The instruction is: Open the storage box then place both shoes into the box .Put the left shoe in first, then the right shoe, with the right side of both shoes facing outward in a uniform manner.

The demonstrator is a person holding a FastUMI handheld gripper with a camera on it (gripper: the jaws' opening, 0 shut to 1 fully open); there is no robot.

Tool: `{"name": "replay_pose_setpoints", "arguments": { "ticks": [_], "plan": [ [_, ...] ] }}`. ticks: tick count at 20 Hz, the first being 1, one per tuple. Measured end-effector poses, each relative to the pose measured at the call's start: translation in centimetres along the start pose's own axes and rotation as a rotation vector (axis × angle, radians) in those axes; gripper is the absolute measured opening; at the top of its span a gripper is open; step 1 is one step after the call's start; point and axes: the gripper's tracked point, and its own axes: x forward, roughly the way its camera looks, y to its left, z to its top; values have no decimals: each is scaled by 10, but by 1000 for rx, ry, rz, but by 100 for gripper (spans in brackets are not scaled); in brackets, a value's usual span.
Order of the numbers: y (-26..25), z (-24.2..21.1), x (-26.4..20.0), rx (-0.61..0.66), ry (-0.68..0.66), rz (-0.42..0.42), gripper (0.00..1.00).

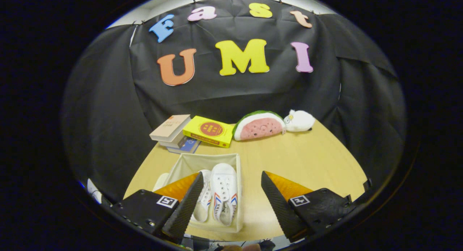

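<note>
Gripper (229,204) jaws spread wide, grasping nothing, w/ the open soft off-white fabric storage box (237,164) just ahead, under the left jaw, and both white canvas lace-up shoes (224,193) lying side by side inside it on the pale wood table (307,160). Risk as I judge it: box walls look thin & floppy, so a low jaw could snag the rim and drag or tip it, shifting the shoes' facing. Beyond the box: stacked books (177,133), yellow boxed book (209,131), plush watermelon slice (259,125) & white plush toy (300,120), well apart from the box.
</note>
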Motion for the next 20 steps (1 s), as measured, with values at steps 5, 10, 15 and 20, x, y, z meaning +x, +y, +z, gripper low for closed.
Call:
{"name": "replay_pose_setpoints", "arguments": {
  "ticks": [5,10,15,20],
  "plan": [
    [-35,41,-47,1,-205,-63,96],
    [-51,42,-77,-43,-265,-84,96],
    [-52,62,-115,-67,-363,-113,96],
    [-50,61,-128,-23,-384,-120,96]
  ]
}}
